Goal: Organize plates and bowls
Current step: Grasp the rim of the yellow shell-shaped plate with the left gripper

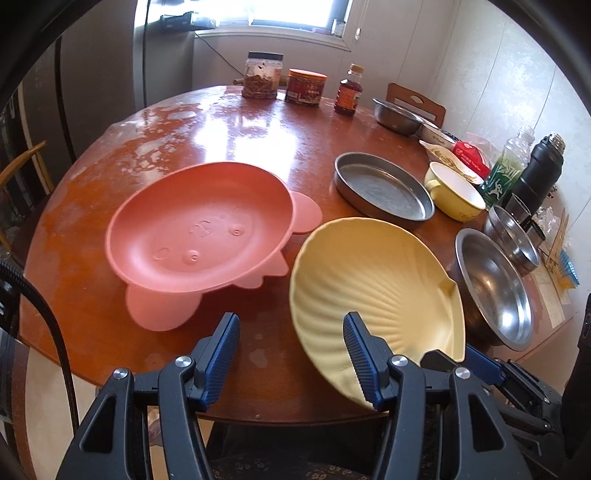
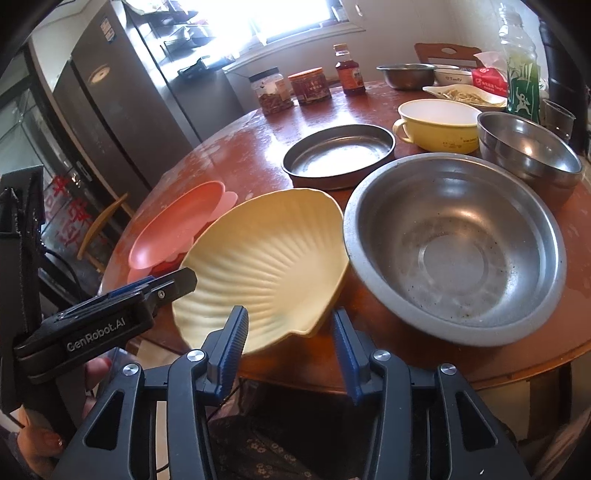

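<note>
1. Two hand-held grippers meet at the near edge of the tabletop (image 1: 229, 129). The pink plate (image 1: 199, 229) lies flat ahead and left of the left hand-held gripper (image 1: 291, 319), clear of both fingers.
2. The left hand-held gripper is released. Its jaws stand wide, and only its right finger overlaps the near rim of the yellow shell plate (image 1: 373, 277).
3. The shell plate, the task's item in play, is tilted. Its near rim overhangs the tabletop edge and its far side rests against the large steel bowl (image 1: 495, 288).
4. The right hand-held gripper (image 2: 289, 312) straddles the plate's hinge nub. A gap shows beside one finger, so it appears to have no clamp on the plate yet.
5. Risk A: with no firm pinch on it, the tilted plate may slide off the edge towards the floor.
6. Risk B: a pinch on the small curved nub alone may let the plate pivot or squirt free.
7. Risk C: pushing forward may shove the steel bowl into the smaller steel bowl (image 2: 532, 151) beyond the right hand-held gripper.
8. Surface: round, glossy reddish wood, worn pale in patches and probably slippery. A flat steel pan (image 1: 384, 188) and a yellow handled bowl (image 1: 454, 192) sit further ahead, with jars (image 1: 260, 75) at the far rim.
9. Room: a bright window (image 1: 295, 11) lies ahead, with a grey refrigerator (image 2: 122, 110) far left of the right hand-held gripper.
</note>
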